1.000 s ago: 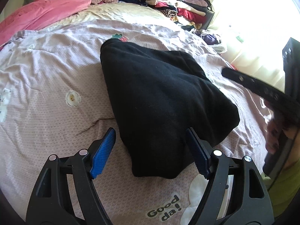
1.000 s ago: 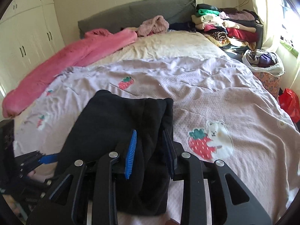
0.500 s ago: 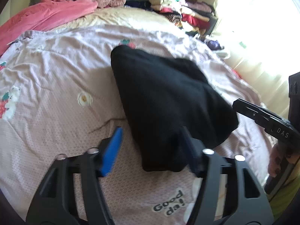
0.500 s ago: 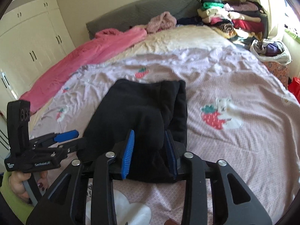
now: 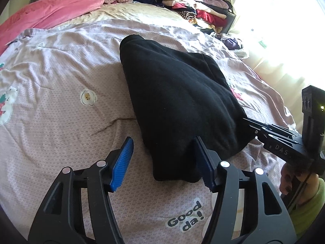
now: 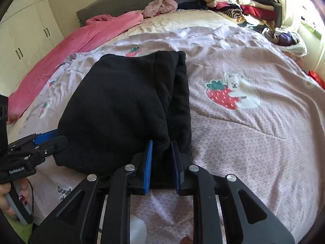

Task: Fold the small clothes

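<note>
Garment: black fleece garment (image 5: 178, 101), part-folded, lies on bed quilt (image 5: 61, 101) approx. mid-bed; near hem faces both tongs, far end points toward headboard.
Layering: in right wrist view, 1 thick fold sits on top w/ a narrower strip (image 6: 180, 93) exposed along its right edge. Reading: sides already turned in, so piece is narrow enough for a lengthwise fold.
Right tongs: right tongs (image 6: 162, 160) at near-right hem corner, jaws closing, cloth bunched between blue pads; pads look pressed on fabric. Grip at corner gives control of hem edge for lift-over.
Left tongs: left tongs (image 5: 162, 158) at near-left hem corner, jaws apart and opening a little; right pad touches or is half hidden by cloth, left pad clear of it over bare quilt. Not clamped.
Pose: both tongs angled steeply down toward bed, side by side, 1 per hem corner; hand (image 6: 12, 199) visible on left handle.
Judgement: left side needs grip before any lift, else hem will skew.
Background: pink blanket (image 6: 81, 38), stacked clothes (image 6: 239, 2) at far edge, not involved.
</note>
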Motion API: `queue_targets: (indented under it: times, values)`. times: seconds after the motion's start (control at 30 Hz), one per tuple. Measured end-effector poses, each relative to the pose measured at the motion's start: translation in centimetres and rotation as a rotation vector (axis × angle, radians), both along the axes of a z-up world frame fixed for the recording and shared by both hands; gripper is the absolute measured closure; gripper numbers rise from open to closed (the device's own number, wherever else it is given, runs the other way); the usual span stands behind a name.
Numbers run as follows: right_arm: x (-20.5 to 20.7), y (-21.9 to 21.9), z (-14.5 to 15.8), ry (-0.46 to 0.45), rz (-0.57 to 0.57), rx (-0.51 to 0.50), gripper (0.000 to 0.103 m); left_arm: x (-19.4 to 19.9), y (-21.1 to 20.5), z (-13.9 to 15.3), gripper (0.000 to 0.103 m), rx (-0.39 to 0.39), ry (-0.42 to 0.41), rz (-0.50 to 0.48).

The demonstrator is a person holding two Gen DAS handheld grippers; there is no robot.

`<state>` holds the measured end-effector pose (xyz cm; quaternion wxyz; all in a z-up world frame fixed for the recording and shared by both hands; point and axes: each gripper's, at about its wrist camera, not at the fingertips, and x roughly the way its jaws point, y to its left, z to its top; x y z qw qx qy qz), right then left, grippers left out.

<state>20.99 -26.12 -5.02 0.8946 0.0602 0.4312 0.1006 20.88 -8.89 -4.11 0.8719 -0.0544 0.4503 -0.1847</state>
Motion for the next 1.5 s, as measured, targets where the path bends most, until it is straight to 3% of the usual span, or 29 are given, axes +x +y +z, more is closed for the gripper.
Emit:
queue_targets:
  times: [0.27, 0.33, 0.37, 0.43, 0.5, 0.67, 0.73, 0.87, 1.1, 1.5]
  values:
    - [-1.4, -0.1, 1.0, -0.017, -0.045, -0.001, 0.061, -0.6, -0.2, 0.0, 0.05, 0.0, -0.017, -0.025]
    - [-2.3, -0.2, 1.6, -0.043, -0.065, -0.005, 0.051, -0.9, -0.2, 0.0, 0.05, -0.003, -0.023, -0.037]
    - [-2.6, -0.3, 1.9, -0.054, -0.072, -0.003, 0.041, -1.0, -0.2, 0.1, 0.05, -0.001, -0.025, -0.04]
    - [-3.7, -0.6, 2.8, -0.088, -0.086, 0.008, 0.036, -1.6, -0.1, 0.6, 0.05, -0.01, -0.04, -0.05]
    - [-4.8, -0.7, 3.5, -0.116, -0.098, 0.001, 0.024, -2.2, 0.2, 1.0, 0.045, -0.006, -0.052, -0.051]
    - [-7.0, -0.8, 5.3, -0.165, -0.105, -0.008, 0.023, -3.7, 1.0, 2.1, 0.029, -0.004, -0.076, -0.033]
    - [-8.0, -0.6, 6.1, -0.193, -0.109, -0.019, 0.006, -4.5, 1.5, 2.7, 0.021, -0.003, -0.093, -0.02]
    - [-10.1, -0.1, 7.3, -0.252, -0.109, -0.047, 0.005, -5.8, 2.3, 4.2, 0.01, -0.02, -0.121, -0.009]
    - [-12.6, 0.4, 8.3, -0.301, -0.128, -0.05, 0.004, -8.9, 3.6, 6.2, 0.01, 0.002, -0.181, 0.022]
    - [-15.8, 1.9, 9.5, -0.345, -0.126, -0.056, 0.004, -12.0, 5.4, 6.9, 0.01, 0.034, -0.216, 0.053]
